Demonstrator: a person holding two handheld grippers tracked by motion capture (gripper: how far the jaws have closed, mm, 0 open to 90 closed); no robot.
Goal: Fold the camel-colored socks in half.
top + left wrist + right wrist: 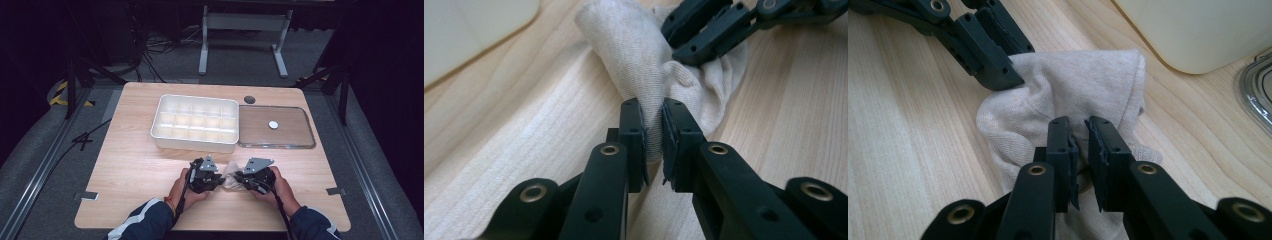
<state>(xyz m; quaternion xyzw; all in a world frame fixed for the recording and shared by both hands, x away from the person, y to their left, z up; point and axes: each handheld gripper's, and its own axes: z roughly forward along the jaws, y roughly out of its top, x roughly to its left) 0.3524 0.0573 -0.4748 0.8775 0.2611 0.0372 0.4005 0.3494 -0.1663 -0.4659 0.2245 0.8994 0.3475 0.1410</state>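
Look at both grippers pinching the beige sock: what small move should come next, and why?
Probably lift together toward the divided tray: the left gripper and right gripper each pinch a fold of the sock, which lies bunched on the table just before it.

Ahead of you on the wooden table (135, 165) sits a white divided tray (195, 122), a clear lid (276, 127) just beside it, a small white disc (273, 124) on that lid.

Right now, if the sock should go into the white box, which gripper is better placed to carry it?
Probably the left gripper: it pinches the sock and sits under the box. The right gripper also grips it, but nearer the lid.
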